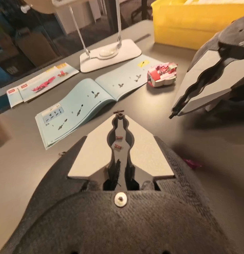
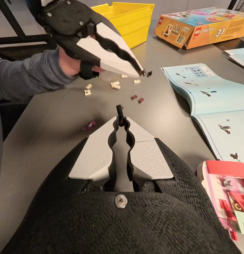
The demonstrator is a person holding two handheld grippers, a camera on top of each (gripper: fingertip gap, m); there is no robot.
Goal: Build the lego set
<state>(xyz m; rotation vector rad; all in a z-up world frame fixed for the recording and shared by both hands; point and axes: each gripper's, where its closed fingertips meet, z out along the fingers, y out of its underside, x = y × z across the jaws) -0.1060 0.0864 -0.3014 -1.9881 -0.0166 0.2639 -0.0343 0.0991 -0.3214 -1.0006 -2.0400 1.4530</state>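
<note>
left gripper (image 1: 119, 116) pinches a tiny brown piece (image 1: 119, 113); right gripper (image 2: 120, 121) at its 2 o'clock clamps a black pin (image 2: 119, 111). both grips are tip-only, so either part could likely twist free onto the grey table (image 2: 50, 116).

Table (image 2: 50, 116) plain grey. Far bin (image 2: 132, 20) solid yellow. Box (image 2: 201, 30) far right orange, pale blue and pink top. Open booklet (image 2: 221, 103) light blue pages, small dark drawings. Brick model (image 2: 228, 192) near right pink, red, white, pale green. Loose bits: white (image 2: 115, 85), red-brown (image 2: 134, 97), one purple (image 2: 89, 125). Sleeve (image 2: 22, 75) grey, fine ribbing. Gripper fingers (image 2: 94, 155) white, black pads.
</note>
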